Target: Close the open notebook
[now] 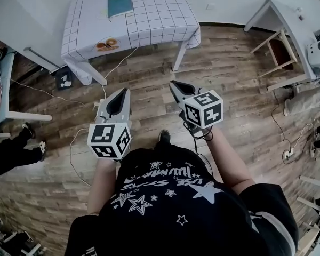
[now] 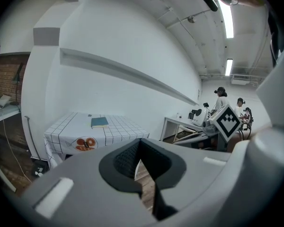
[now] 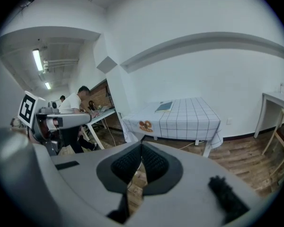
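Note:
A teal notebook (image 1: pixel 120 4) lies flat with its cover down on the checked tablecloth of a white table (image 1: pixel 160 20), far ahead of me across the wooden floor. It also shows small in the left gripper view (image 2: pixel 99 122) and the right gripper view (image 3: pixel 164 106). My left gripper (image 1: pixel 119 97) and right gripper (image 1: pixel 177 87) are held side by side at waist height over the floor, well short of the table. Both point toward it. In each gripper view the jaws meet at the tips, left (image 2: pixel 139 148) and right (image 3: pixel 142 150), with nothing between them.
A second white table (image 1: pixel 288 20) with a wooden chair (image 1: pixel 280 49) stands at the right. Cables run over the floor (image 1: pixel 229 73), and a power block (image 1: pixel 65 79) lies by the table leg. A seated person's legs (image 1: pixel 10 148) reach in from the left. Other people work at desks (image 3: pixel 75 103).

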